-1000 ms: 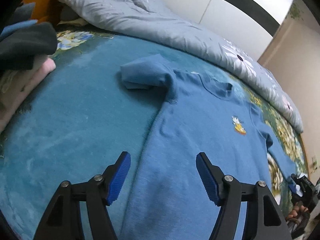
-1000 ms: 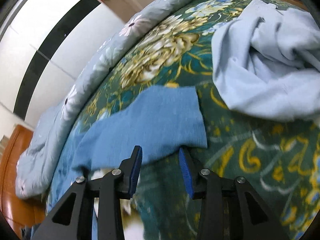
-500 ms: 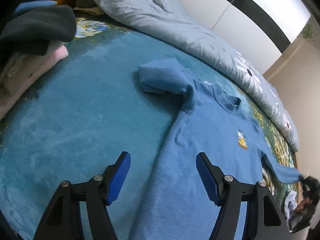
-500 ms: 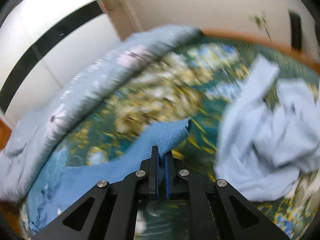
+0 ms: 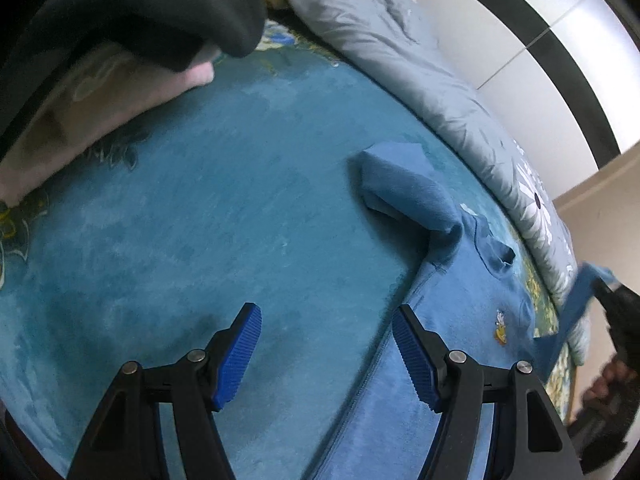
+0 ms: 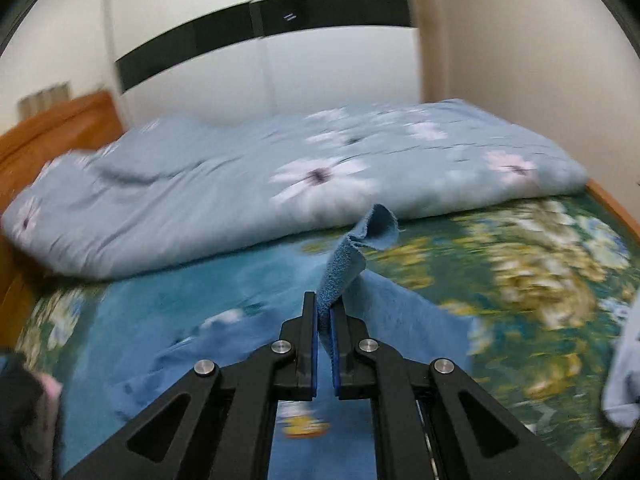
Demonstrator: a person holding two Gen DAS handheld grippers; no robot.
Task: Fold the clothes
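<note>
Two grippers, both mine. Right gripper (image 6: 324, 312): fingers clamped tight on the end of the blue shirt's right sleeve (image 6: 352, 252), terry cloth pinched between the blue pads (image 6: 335, 344), sleeve tip curling up above them. Sleeve is lifted off the bed, rest of the blue t-shirt (image 6: 224, 364) lies flat below the gripper; yellow cartoon patch (image 6: 304, 426) visible under the fingers. View blurred.

Left gripper (image 5: 326, 354): fingers apart, nothing between them, hovering over the shirt's side edge; right-hand pad (image 5: 414, 360) over shirt fabric, left-hand pad (image 5: 238, 354) over the teal bedspread (image 5: 200, 220).

From the left wrist view the blue t-shirt (image 5: 452, 320) is spread front-up on the bed, collar (image 5: 498, 256) toward the quilt, small embroidered patch (image 5: 500, 326) on the chest. Near sleeve (image 5: 400, 188) folded over on itself, lying on the bedspread. Far sleeve (image 5: 580, 300) raised at the right edge, in the dark right gripper (image 5: 616, 308).

Grey-blue flowered quilt (image 6: 280, 184) bunched along the far side of the bed. Stack of folded clothes (image 5: 120, 60), dark on top of pink, at upper left. Pale blue garment (image 6: 624, 380) at the right edge of the right wrist view. Orange wooden headboard (image 6: 60, 124), white wardrobe with black band (image 6: 260, 24) behind.
</note>
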